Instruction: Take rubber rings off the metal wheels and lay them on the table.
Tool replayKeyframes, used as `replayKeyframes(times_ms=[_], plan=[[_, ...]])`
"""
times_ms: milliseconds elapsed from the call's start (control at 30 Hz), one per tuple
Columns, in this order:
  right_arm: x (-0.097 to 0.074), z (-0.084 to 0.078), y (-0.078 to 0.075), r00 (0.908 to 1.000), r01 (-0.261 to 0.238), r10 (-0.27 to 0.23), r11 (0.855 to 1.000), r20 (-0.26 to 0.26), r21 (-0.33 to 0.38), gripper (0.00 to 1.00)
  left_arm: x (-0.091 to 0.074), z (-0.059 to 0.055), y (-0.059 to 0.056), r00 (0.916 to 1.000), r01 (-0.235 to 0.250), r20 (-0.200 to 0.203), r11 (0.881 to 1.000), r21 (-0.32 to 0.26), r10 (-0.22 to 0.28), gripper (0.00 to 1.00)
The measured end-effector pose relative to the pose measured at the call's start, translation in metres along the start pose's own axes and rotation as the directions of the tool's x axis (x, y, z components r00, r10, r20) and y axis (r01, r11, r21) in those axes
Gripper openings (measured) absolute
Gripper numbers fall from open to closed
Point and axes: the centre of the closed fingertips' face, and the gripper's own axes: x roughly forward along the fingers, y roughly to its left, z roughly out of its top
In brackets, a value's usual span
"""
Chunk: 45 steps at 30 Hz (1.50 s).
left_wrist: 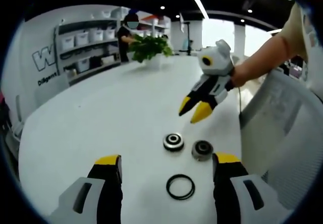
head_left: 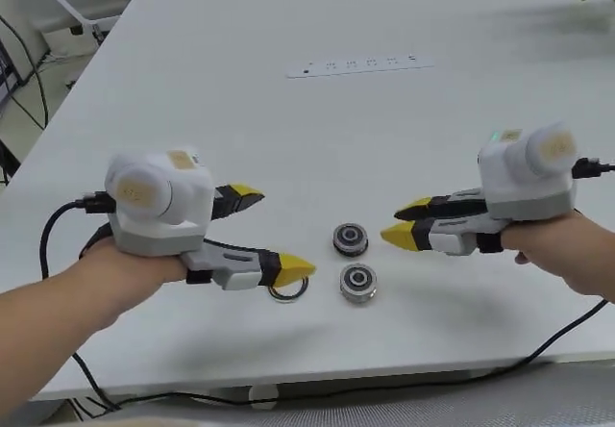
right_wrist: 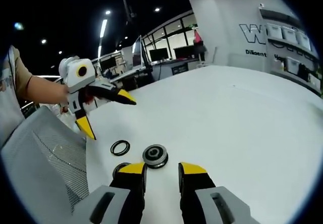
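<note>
1. The left gripper [head_left: 269,232], at the middle left of the head view, has its jaws spread wide and holds nothing.
2. The right gripper [head_left: 405,222], at the middle right, has its jaws slightly parted and is empty.
3. The upper metal wheel [head_left: 351,238] and the lower metal wheel [head_left: 358,282] sit between the grippers on the white surface [head_left: 384,129].
4. A rubber ring [head_left: 288,291] lies flat just left of the lower metal wheel.

Left gripper [head_left: 277,232] and right gripper [head_left: 399,222]: white-grey, yellow-tipped black jaws.
</note>
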Motion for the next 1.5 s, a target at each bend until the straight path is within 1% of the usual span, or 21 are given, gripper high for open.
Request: replayKeyframes(times_ms=[100,200,333,433,667,800,900,1000,1167,1367,1500], plan=[[0.004,-0.003,-0.001,0.9999,-0.001,0.001,1.0,-0.01,-0.01,0.23,0.005,0.0,0.0,1.0,0.003,-0.001,1.0,-0.005,-0.003,0.74],[0.007,-0.007,-0.001,0.9997,-0.001,0.0,0.999,-0.023,-0.036,0.24,0.009,-0.001,0.0,0.9999,0.01,-0.006,1.0,-0.005,-0.01,0.73],[0.012,-0.011,-0.001,0.9992,-0.013,0.011,0.998,-0.037,-0.06,0.25,0.016,-0.003,0.004,0.9998,0.015,-0.01,1.0,-0.011,-0.015,0.72],[0.016,-0.012,0.0,0.9987,-0.022,0.018,0.997,-0.047,-0.073,0.24,0.021,-0.005,0.004,0.9995,0.024,-0.018,1.0,-0.008,-0.024,0.71],[0.025,-0.013,0.002,0.9976,-0.046,0.042,0.996,-0.056,-0.08,0.24,0.032,-0.007,0.005,0.9986,0.044,-0.03,0.999,-0.003,-0.044,0.66],[0.029,-0.015,0.002,0.9962,-0.058,0.053,0.995,-0.068,-0.081,0.23,0.039,-0.007,0.002,0.9977,0.059,-0.035,0.998,0.0,-0.059,0.64],[0.031,-0.017,0.002,0.9954,-0.065,0.059,0.995,-0.076,-0.079,0.22,0.044,-0.007,0.002,0.9972,0.066,-0.036,0.998,0.003,-0.065,0.62],[0.032,-0.017,0.002,0.9952,-0.068,0.063,0.995,-0.075,-0.076,0.22,0.048,-0.007,-0.001,0.9964,0.075,-0.038,0.997,-0.001,-0.075,0.59],[0.034,-0.018,0.003,0.9946,-0.075,0.07,0.995,-0.077,-0.071,0.22,0.055,-0.006,-0.006,0.9943,0.095,-0.05,0.995,0.013,-0.094,0.53],[0.035,-0.019,0.003,0.9945,-0.079,0.073,0.994,-0.075,-0.076,0.22,0.062,-0.002,-0.012,0.9918,0.118,-0.051,0.993,0.014,-0.117,0.48],[0.035,-0.019,0.004,0.9945,-0.081,0.076,0.994,-0.073,-0.073,0.22,0.065,-0.003,-0.016,0.9892,0.133,-0.065,0.991,0.022,-0.132,0.42]])
